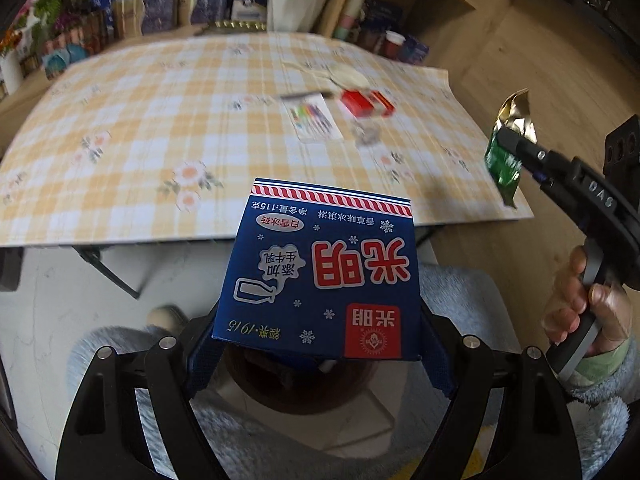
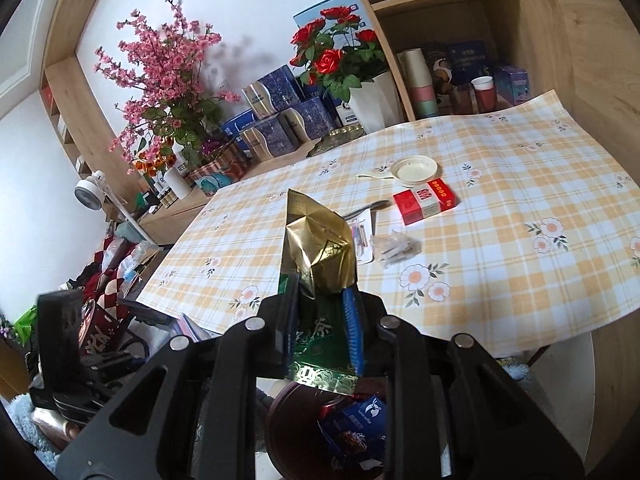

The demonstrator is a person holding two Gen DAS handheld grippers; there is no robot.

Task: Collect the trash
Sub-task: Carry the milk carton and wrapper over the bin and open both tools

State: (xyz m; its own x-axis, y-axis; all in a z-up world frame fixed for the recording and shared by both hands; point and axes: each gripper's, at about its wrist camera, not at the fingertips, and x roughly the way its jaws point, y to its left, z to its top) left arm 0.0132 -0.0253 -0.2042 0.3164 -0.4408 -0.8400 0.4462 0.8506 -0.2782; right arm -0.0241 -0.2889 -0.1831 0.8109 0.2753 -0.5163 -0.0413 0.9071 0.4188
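My left gripper (image 1: 318,346) is shut on a blue carton (image 1: 320,272) with red and white print, its fingers pressing on both sides. The carton hangs off the table's near edge, above a dark brown round bin (image 1: 280,396). My right gripper (image 1: 506,140) is at the right of the left wrist view, shut on a green and gold foil packet (image 1: 514,114). In the right wrist view that packet (image 2: 316,248) stands upright between the closed fingers of the right gripper (image 2: 322,320), over the bin (image 2: 280,428), which holds blue packaging.
The table with the yellow checked cloth (image 2: 500,280) carries a red box (image 2: 424,200), a white lid (image 2: 414,168), a crumpled clear wrapper (image 2: 394,246) and a pen pack (image 1: 314,120). Flowers, boxes and shelves line its far side. A hand (image 1: 592,304) holds the right gripper's handle.
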